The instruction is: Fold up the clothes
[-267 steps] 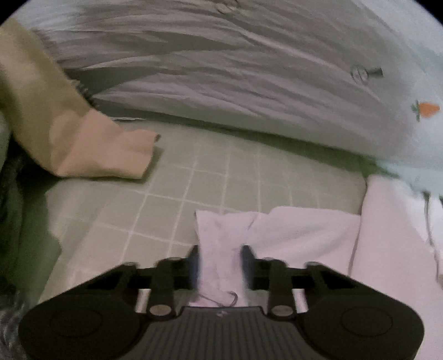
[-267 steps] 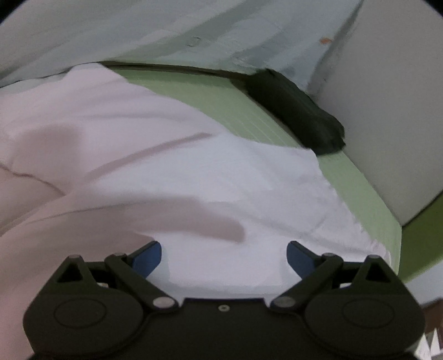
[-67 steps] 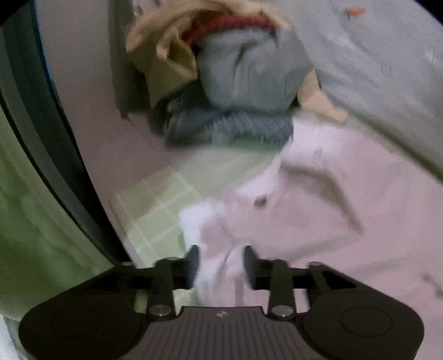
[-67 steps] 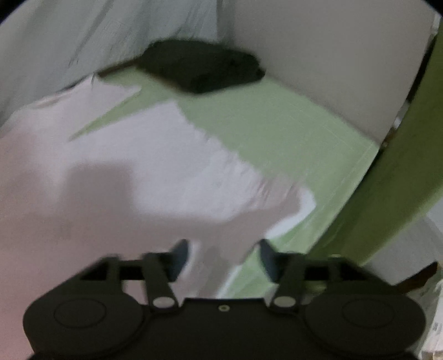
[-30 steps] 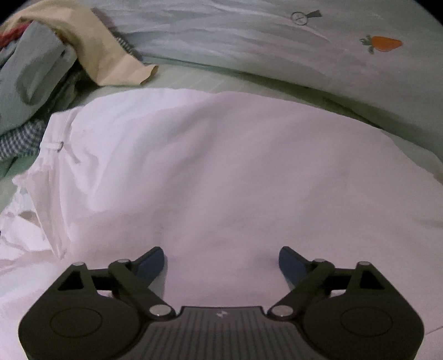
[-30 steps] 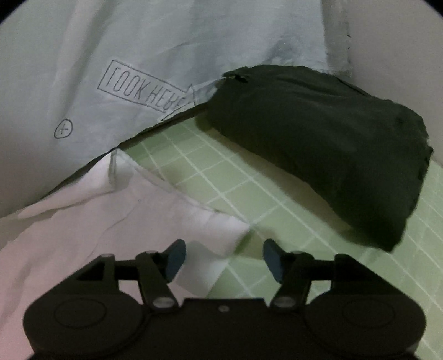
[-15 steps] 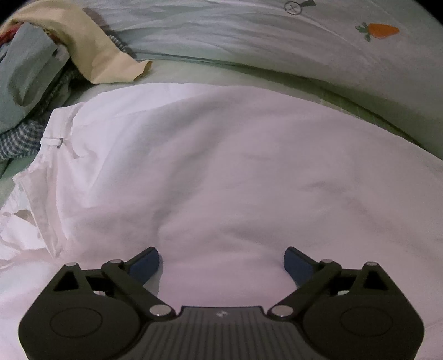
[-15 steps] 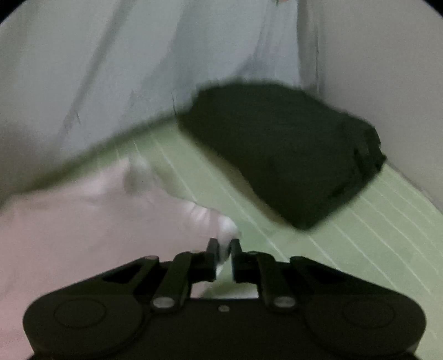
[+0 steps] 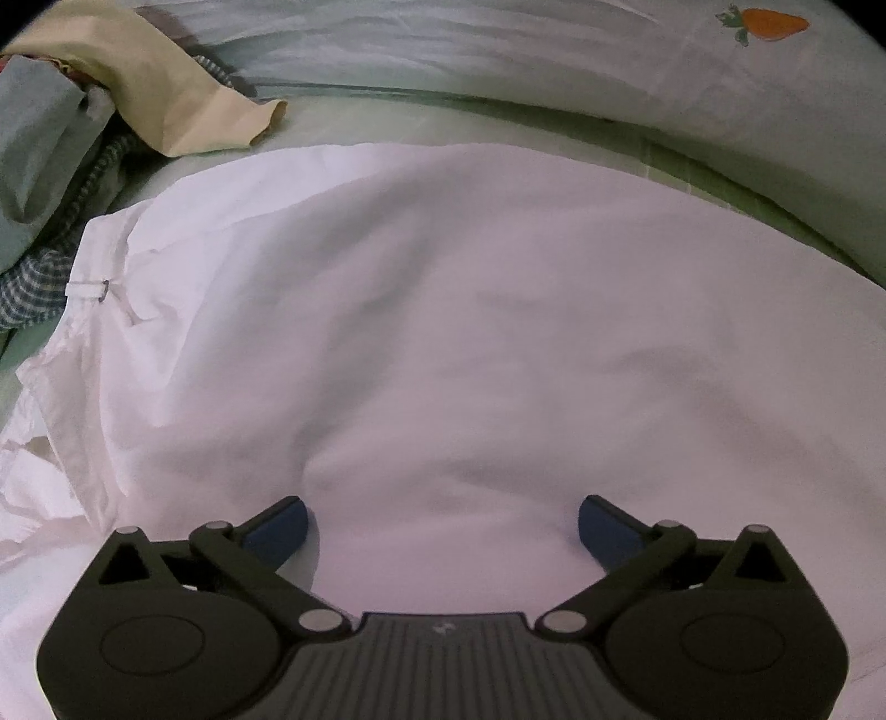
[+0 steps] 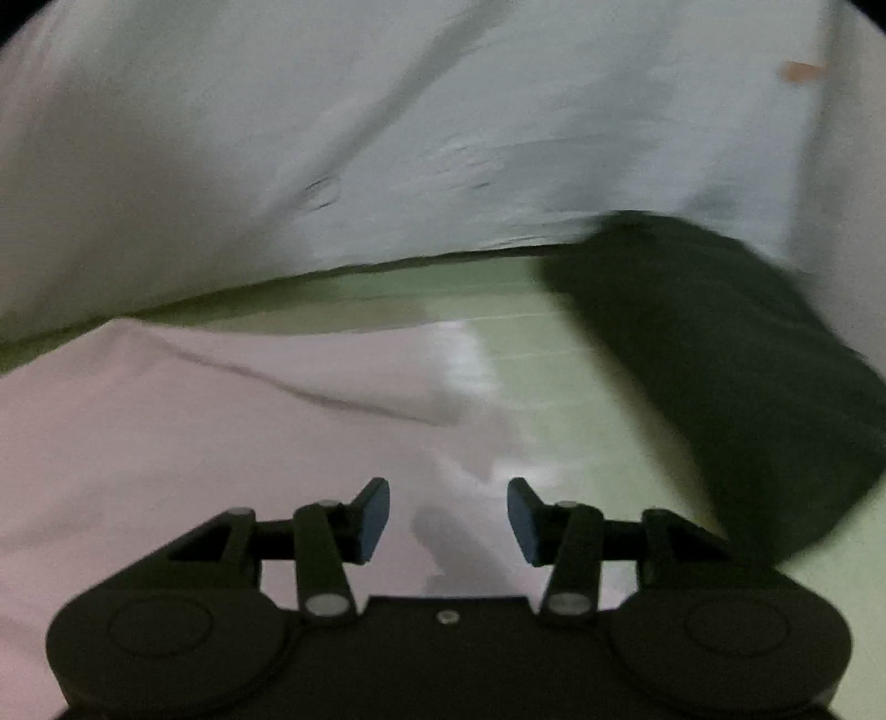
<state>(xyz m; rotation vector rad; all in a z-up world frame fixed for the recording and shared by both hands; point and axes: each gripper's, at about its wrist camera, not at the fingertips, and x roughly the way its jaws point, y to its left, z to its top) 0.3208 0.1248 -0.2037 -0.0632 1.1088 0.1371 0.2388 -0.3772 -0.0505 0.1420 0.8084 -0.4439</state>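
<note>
Progress early: white garment (image 9: 443, 310) spread flat mid-bed, no fold visible yet. Left claw (image 9: 443, 520) wide, opening, empty above cloth. Right claw (image 10: 448, 520) half-wide, opening, over garment's right edge, gripping nothing. Unfolded pile (image 9: 61, 138) far left; dark folded item (image 10: 731, 376) far right.

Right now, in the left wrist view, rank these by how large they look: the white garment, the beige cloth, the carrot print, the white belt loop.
Largest to smallest:
1. white garment
2. beige cloth
3. carrot print
4. white belt loop
The last two look close; the fisheye shrinks the edges, so that order is unsure.
</note>
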